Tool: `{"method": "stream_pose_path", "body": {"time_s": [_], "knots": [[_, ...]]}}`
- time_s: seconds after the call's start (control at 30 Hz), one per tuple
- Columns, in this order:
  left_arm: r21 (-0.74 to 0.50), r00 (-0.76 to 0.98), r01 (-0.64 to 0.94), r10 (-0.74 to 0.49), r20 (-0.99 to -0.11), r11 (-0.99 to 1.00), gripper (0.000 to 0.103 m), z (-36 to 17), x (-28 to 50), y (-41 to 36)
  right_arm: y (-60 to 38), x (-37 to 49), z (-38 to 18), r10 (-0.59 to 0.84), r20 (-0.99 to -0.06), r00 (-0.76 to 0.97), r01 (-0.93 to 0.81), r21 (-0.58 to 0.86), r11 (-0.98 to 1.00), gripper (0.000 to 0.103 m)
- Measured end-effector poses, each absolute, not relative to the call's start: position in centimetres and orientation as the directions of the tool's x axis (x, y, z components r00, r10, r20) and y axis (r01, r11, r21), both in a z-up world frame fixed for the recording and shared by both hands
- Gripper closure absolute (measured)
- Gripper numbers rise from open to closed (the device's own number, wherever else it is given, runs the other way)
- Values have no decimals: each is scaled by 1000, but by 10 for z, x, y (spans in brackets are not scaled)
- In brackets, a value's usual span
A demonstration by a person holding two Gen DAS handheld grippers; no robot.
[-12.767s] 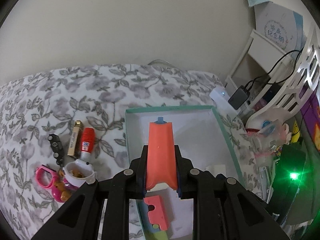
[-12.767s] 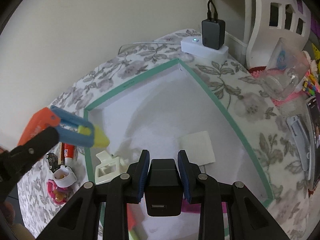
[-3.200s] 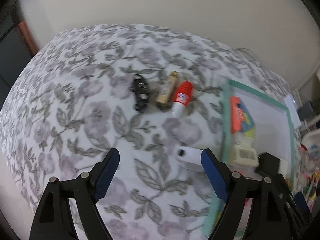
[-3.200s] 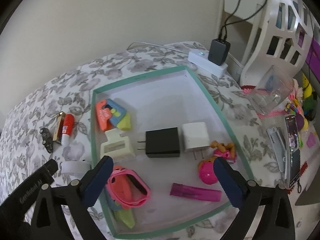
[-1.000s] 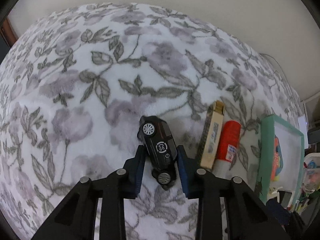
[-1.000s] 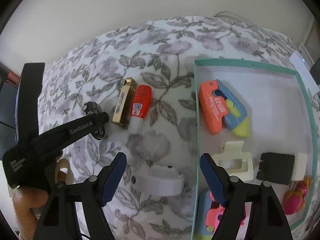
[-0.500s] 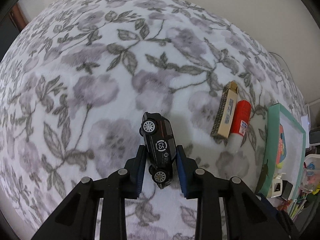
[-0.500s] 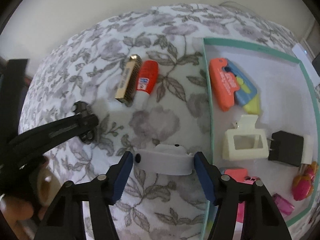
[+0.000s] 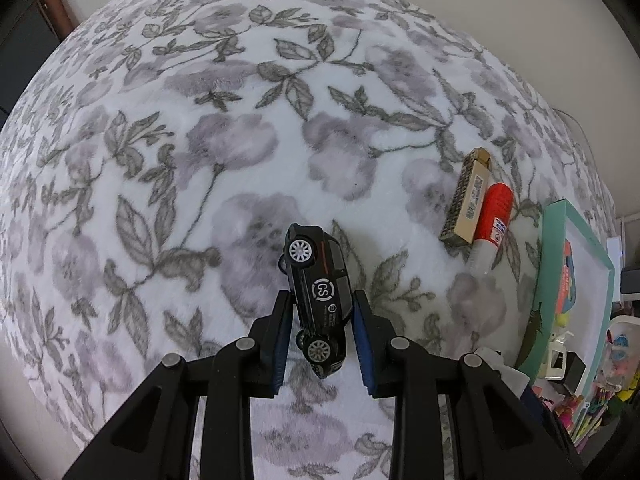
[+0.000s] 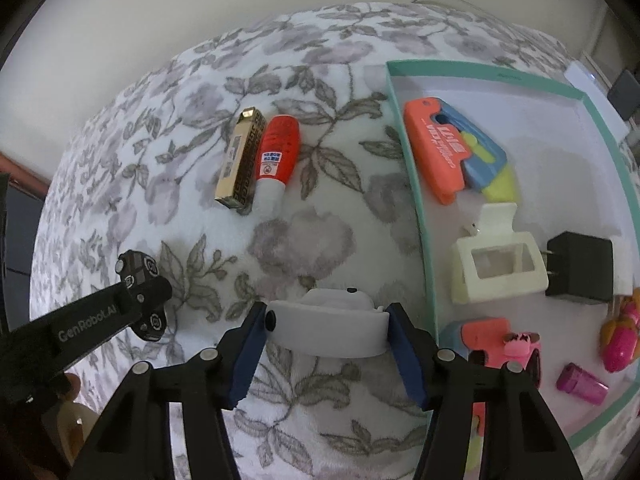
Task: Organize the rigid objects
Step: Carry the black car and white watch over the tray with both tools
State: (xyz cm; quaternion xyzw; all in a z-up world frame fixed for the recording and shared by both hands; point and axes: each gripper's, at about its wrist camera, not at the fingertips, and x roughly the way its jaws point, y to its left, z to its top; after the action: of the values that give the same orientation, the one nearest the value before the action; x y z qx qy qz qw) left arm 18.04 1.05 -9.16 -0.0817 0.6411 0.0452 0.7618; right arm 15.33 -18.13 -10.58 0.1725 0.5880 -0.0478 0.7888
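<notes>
While the left gripper (image 9: 322,316) clamps the stiff, light toy car (image 9: 318,294) across its flanks, the right gripper (image 10: 328,330) has just been closing on the smooth white case (image 10: 328,330) left of the tray (image 10: 418,208).

- A fleecy white bedspread (image 9: 248,128) with grey-purple flowers and leaves is covering the whole surface.
- A plain cream wall (image 10: 200,4) is rising behind it.
- Soft, even light is falling across everything.
</notes>
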Motion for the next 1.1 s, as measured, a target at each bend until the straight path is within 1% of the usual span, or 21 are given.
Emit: {"method": "stream_pose_path", "body": {"time_s": [0.13, 0.27, 0.4, 0.5, 0.63, 0.8, 1.1], "knots": [[-56, 200, -162, -23, -980, 985, 72, -78, 173, 2, -191, 147, -91, 151, -926, 346, 283, 256, 924, 41], [-65, 234, -141, -31, -972, 988, 72, -57, 167, -12, -204, 141, -64, 177, -888, 423, 278, 314, 908, 41], [-81, 297, -105, -47, -954, 991, 72, -27, 160, -32, -228, 134, -33, 136, -853, 504, 304, 322, 897, 41], [-103, 346, -58, -76, -935, 993, 72, -6, 160, -57, -249, 126, -15, 86, -834, 546, 333, 310, 891, 41], [-128, 381, 7, -120, -917, 992, 72, 8, 165, -95, -273, 119, -1, -1, -825, 565, 382, 260, 887, 41], [-134, 394, 54, -144, -908, 990, 72, 8, 170, -129, -304, 111, 1, -83, -824, 561, 444, 215, 870, 41], [-162, 387, 113, -194, -902, 980, 72, -1, 175, -170, -340, 98, -7, -177, -830, 529, 522, 154, 839, 40]]}}
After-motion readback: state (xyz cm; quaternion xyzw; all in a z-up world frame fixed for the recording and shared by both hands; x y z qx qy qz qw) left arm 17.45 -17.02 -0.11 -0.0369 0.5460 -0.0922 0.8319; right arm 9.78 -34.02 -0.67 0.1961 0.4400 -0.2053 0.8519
